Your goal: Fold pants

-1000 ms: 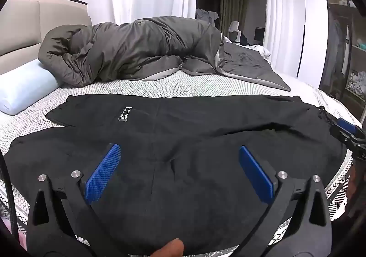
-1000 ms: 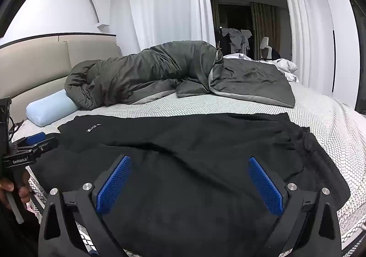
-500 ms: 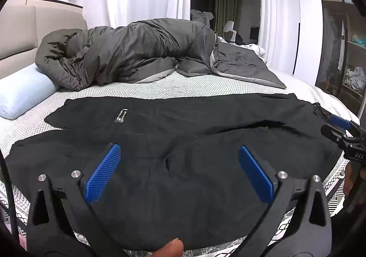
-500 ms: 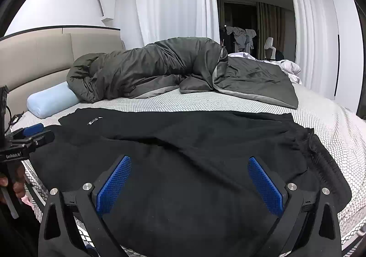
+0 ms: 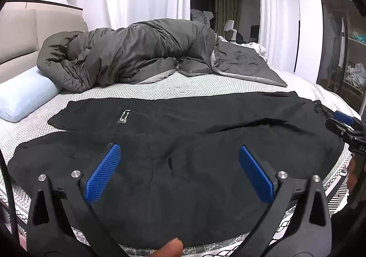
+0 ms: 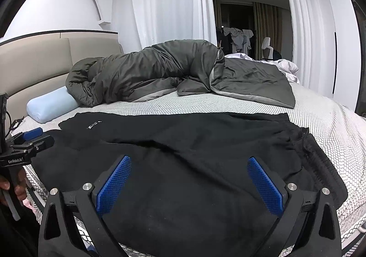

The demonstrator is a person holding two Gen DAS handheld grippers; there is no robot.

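Note:
Black pants [image 5: 183, 142] lie spread flat across the near edge of the bed, legs to the left, waistband [image 6: 315, 156] to the right; they also show in the right wrist view [image 6: 194, 165]. A small white label [image 5: 124, 116] sits on the far leg. My left gripper [image 5: 179, 165] is open and empty, held above the pants near the front edge. My right gripper [image 6: 189, 177] is open and empty above the waist end. Each gripper shows at the edge of the other's view: the right gripper [image 5: 343, 124], the left gripper [image 6: 27, 140].
A crumpled grey duvet [image 5: 137, 56] lies across the far side of the bed. A pale blue bolster pillow [image 5: 20, 99] lies at the left by the headboard. The white honeycomb mattress cover [image 6: 320, 120] shows around the pants. Curtains and a wardrobe stand beyond.
Both grippers have drawn back and risen slightly, so more of the pants shows. Both stay open. The pants have not moved.

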